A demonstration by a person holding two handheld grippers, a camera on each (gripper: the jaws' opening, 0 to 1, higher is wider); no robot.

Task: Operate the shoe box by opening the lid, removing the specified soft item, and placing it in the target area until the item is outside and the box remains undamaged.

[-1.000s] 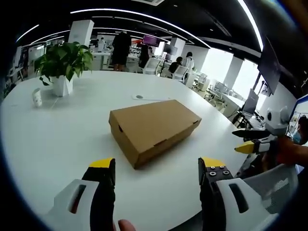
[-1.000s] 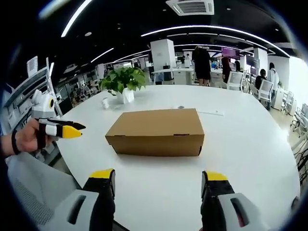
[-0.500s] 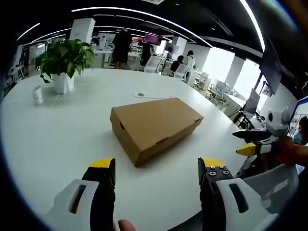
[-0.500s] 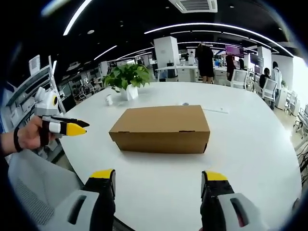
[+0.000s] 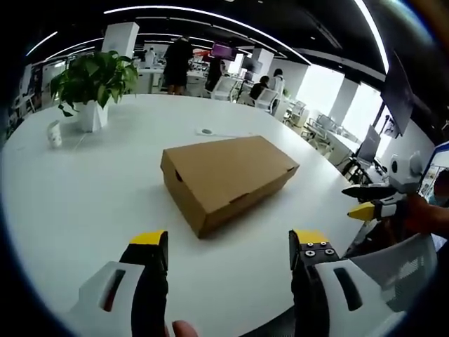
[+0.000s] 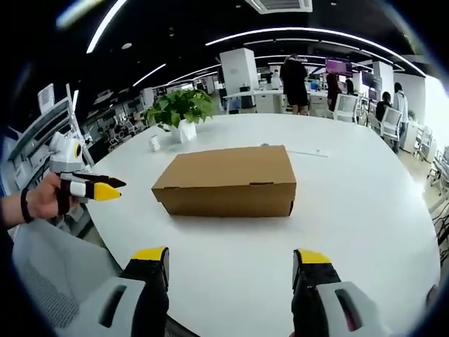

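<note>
Both my cameras have drifted a little since a second ago, while the shoe box (image 5: 228, 179) sits where it was, lid closed, in the middle of the white counter (image 5: 84, 203). My left gripper (image 5: 228, 246) hovers short of the box's corner, jaws spread wide and empty. My right gripper (image 6: 230, 256) faces its long side, likewise released. Beyond the box stands a potted plant (image 6: 179, 112). From the right gripper view I see my left hand (image 6: 43, 200) holding its gripper off the counter's edge.
</note>
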